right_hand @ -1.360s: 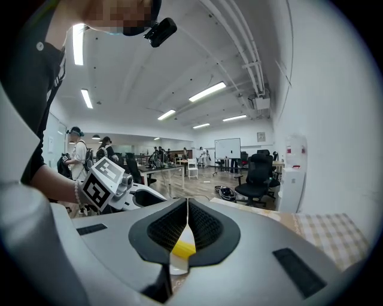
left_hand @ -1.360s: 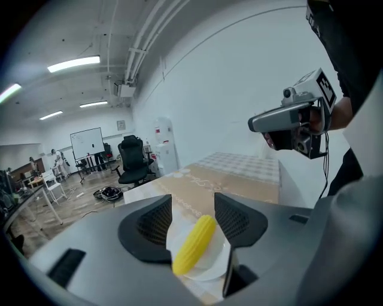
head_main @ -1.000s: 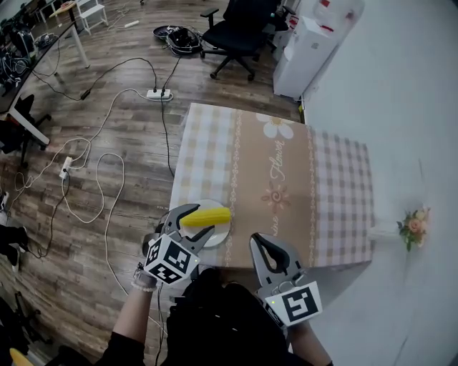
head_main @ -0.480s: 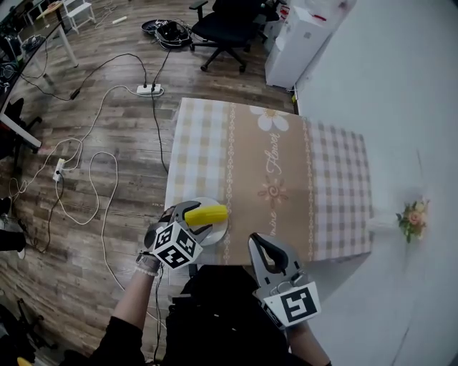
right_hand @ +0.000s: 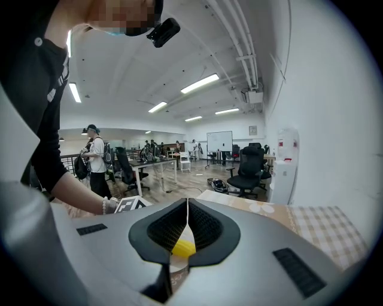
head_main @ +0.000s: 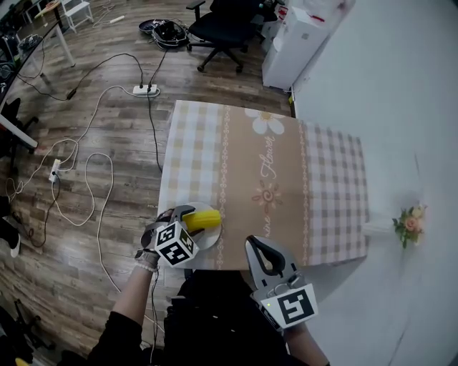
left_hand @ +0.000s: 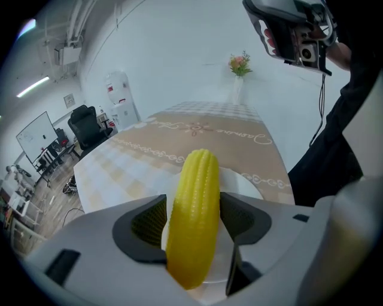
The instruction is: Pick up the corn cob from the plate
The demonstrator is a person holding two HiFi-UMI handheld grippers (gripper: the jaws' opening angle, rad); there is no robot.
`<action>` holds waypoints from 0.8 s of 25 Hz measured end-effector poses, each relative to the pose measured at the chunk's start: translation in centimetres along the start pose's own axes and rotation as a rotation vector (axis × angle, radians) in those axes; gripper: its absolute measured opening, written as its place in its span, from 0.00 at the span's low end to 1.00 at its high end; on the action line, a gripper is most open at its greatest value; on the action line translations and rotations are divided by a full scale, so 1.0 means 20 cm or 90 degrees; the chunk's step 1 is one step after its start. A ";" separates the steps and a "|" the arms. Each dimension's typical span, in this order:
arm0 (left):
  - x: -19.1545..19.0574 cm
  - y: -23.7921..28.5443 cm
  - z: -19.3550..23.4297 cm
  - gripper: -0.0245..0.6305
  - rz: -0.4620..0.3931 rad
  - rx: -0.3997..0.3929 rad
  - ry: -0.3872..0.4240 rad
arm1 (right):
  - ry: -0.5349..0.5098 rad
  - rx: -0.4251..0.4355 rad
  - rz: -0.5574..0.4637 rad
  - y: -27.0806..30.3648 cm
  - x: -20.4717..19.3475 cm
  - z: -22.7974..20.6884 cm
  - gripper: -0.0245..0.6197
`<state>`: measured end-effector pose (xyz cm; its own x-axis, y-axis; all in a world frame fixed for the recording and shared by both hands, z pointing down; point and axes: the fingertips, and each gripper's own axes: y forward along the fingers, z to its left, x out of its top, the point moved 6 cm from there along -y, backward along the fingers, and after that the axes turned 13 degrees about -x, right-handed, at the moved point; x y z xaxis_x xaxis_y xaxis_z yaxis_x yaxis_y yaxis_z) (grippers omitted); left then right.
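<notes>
A yellow corn cob point(head_main: 206, 218) point(left_hand: 194, 215) lies on a small white plate point(head_main: 212, 236) point(left_hand: 246, 186) at the near left corner of the table point(head_main: 265, 164). My left gripper point(head_main: 187, 216) point(left_hand: 194, 222) points steeply down over the plate. Its jaws stand wide on either side of the cob, which runs lengthwise between the pads. I see no firm press on it. To the right, my right gripper point(head_main: 253, 244) point(right_hand: 187, 206) hovers at the table's near edge with its jaws closed and nothing in them. Through its jaws a bit of the corn point(right_hand: 182, 247) shows.
The table wears a beige checked cloth with flower prints. A small flower vase point(head_main: 408, 225) stands off its right edge. An office chair point(head_main: 225, 21), a white water dispenser point(head_main: 297, 43) and cables with a power strip point(head_main: 142, 90) lie on the wooden floor beyond.
My left gripper has come down onto the plate and tipped more steeply, so the cob now lies between its jaws. The right gripper has stayed where it was.
</notes>
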<state>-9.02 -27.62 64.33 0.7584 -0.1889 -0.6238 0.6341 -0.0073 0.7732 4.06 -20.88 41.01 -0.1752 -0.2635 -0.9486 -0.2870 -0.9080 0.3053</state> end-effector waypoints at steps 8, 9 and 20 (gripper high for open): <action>0.01 0.05 0.00 0.45 0.006 -0.020 -0.022 | -0.001 0.006 0.036 0.00 -0.04 -0.08 0.10; 0.00 0.05 0.00 0.45 0.004 -0.021 -0.027 | 0.001 0.007 0.038 0.01 -0.04 -0.10 0.10; 0.00 0.05 0.01 0.44 -0.007 0.000 -0.070 | -0.003 0.042 0.024 0.06 -0.01 -0.16 0.10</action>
<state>-8.53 -27.82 65.11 0.7297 -0.2960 -0.6164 0.6427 -0.0109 0.7660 6.79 -22.91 41.34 -0.1913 -0.2950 -0.9361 -0.3423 -0.8738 0.3453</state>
